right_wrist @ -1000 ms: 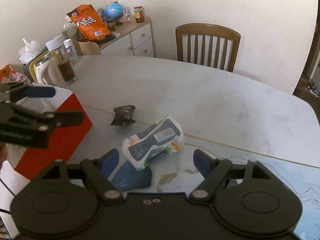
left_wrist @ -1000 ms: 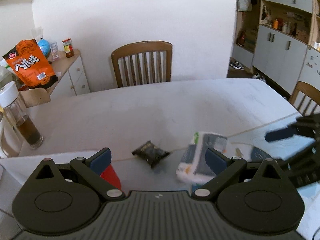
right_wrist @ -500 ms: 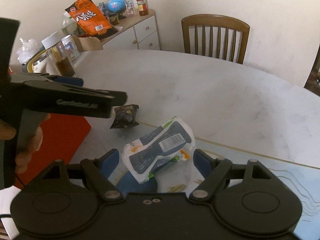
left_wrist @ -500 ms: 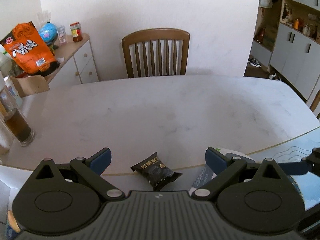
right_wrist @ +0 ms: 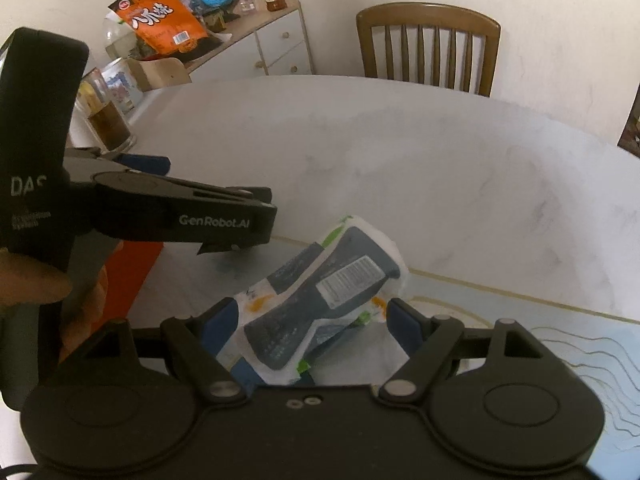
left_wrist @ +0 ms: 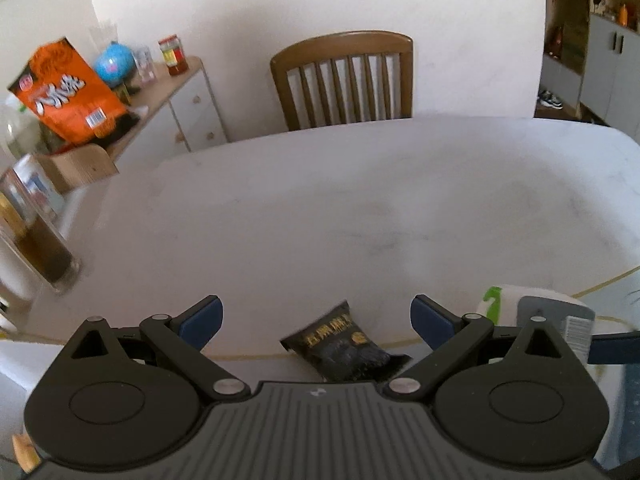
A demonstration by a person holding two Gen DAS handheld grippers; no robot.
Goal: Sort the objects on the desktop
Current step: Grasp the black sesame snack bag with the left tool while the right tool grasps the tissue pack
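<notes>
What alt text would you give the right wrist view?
The open right gripper straddles a white and grey packet on a pale table, pads not pressing it. The left gripper reaches in from the left.

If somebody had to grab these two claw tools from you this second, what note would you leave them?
Left claw: open, empty, hovering over the small black foil snack packet on the white marble table.
Right claw: open, its blue pads either side of the white-and-grey plastic pack with a barcode, not yet squeezing it.
A red box sits at the table's left edge, beside the left claw.
Done: nothing visibly sorted.
Left: probably grip both items and put them away; the destination isn't clear.
</notes>
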